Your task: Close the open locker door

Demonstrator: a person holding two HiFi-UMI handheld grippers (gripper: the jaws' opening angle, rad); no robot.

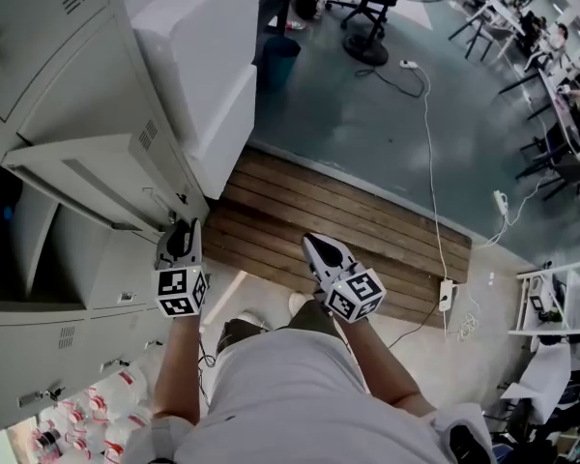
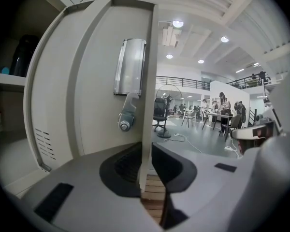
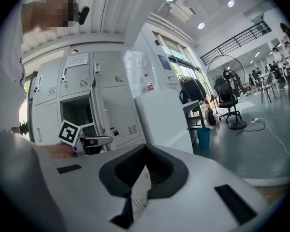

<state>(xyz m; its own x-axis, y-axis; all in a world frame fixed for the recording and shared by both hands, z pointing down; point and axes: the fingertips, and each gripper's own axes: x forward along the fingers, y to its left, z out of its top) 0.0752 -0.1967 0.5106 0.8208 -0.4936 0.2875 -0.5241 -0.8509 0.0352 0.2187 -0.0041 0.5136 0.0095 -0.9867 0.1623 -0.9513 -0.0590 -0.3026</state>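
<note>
The open grey locker door (image 1: 97, 177) swings out from the bank of lockers on the left. My left gripper (image 1: 182, 232) is at the door's free edge, near its lower corner. In the left gripper view the door's thin edge (image 2: 147, 129) runs up between the jaws, and my left gripper (image 2: 146, 151) is shut on it, a dark pad against each face. The door's latch (image 2: 125, 122) sits just above the jaws on the inner side. My right gripper (image 1: 319, 247) hangs beside it over the wooden slats, shut and holding nothing; its view shows the open door (image 3: 97, 112) from afar.
A white cabinet (image 1: 208, 75) stands just right of the lockers, close to the door's swing. A wooden slat platform (image 1: 367, 230) lies underfoot. A cable and power strip (image 1: 445, 293) run along its right end. Several bottles (image 1: 77, 419) sit low on the left. A dark item (image 2: 19, 57) rests inside the locker.
</note>
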